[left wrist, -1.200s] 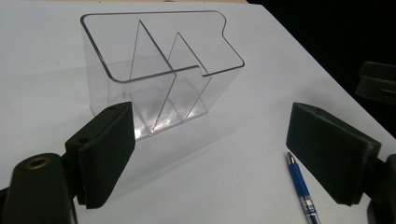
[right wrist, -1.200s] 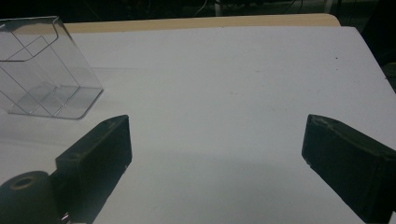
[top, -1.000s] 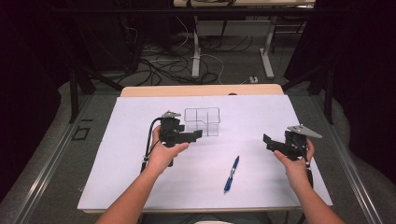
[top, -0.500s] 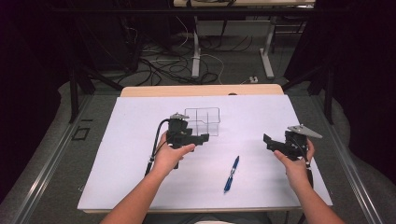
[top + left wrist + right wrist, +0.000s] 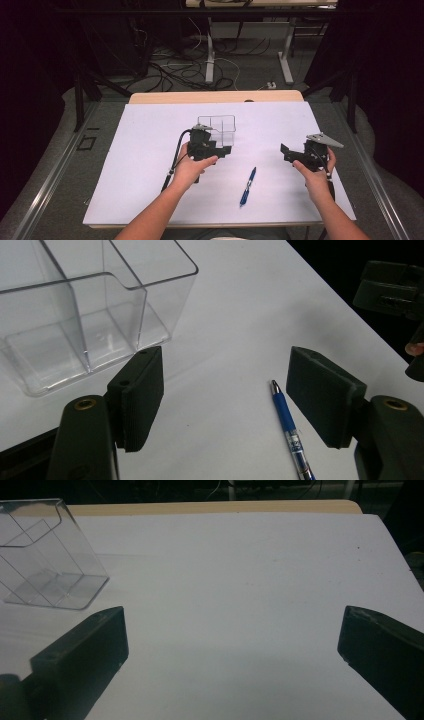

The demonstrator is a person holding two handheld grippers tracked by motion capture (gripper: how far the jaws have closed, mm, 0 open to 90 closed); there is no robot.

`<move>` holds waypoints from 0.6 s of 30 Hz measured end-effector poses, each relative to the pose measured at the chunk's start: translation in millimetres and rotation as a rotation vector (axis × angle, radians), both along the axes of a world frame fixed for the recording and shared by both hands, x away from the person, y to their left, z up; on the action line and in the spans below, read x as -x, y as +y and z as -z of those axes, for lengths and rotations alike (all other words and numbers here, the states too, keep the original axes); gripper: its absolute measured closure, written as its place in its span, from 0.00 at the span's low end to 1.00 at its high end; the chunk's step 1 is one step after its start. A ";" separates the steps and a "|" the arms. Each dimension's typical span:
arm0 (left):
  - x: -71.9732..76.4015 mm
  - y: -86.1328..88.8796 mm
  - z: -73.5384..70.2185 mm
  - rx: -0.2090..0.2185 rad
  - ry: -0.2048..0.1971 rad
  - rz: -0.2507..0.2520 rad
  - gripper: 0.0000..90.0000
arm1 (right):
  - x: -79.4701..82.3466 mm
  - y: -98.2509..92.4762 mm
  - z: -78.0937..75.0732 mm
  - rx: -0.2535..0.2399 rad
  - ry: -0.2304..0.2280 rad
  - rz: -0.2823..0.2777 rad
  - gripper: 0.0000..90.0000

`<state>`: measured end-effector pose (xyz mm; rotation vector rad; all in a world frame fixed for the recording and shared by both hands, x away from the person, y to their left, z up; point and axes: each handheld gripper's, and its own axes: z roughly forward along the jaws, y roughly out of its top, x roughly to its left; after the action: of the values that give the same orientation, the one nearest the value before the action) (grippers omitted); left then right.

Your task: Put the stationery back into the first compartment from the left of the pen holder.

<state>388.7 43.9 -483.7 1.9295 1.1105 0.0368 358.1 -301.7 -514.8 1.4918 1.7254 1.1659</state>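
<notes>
One clear plastic divided box (image 5: 218,127), one blue pen (image 5: 248,186), and two handheld grippers, the left gripper (image 5: 225,149) and the right gripper (image 5: 284,152), sit over one white-topped table (image 5: 140,150).

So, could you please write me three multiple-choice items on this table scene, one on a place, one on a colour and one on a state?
1. Where does the pen lie?
A. inside the clear box
B. on the white sheet between the two hands
C. on the floor

2. What colour is the pen's barrel?
A. blue
B. red
C. green

3. How does the left hand-held gripper stand?
A. clamped on the pen
C. clamped on the box wall
B. open, gripping nothing

Answers:
1 B, the high view shows it flat on the white sheet, nearer the person than the clear box.
2 A, the left gripper view shows a blue barrel.
3 B, its jaws have just been closing, yet bare sheet shows between them, with the pen beside the right-hand pad.
</notes>
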 end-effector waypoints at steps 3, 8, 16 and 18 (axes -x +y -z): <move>0.4 -3.9 1.5 0.005 0.010 0.002 0.35 | 0.2 1.7 -0.1 0.012 0.006 -0.005 0.00; 1.5 -9.2 3.5 -0.002 0.016 -0.005 0.38 | -0.7 4.0 1.7 0.028 0.012 -0.007 0.00; 1.1 -16.0 8.1 0.007 0.087 -0.010 0.42 | -2.7 4.7 3.8 0.012 0.017 -0.011 0.00; 0.8 -17.6 9.2 0.013 0.119 -0.016 0.44 | -2.9 5.2 3.9 0.008 0.019 -0.015 0.00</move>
<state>387.9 26.3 -492.9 1.9315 1.2017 -0.0775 361.0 -296.6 -518.8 1.4925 1.7550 1.1539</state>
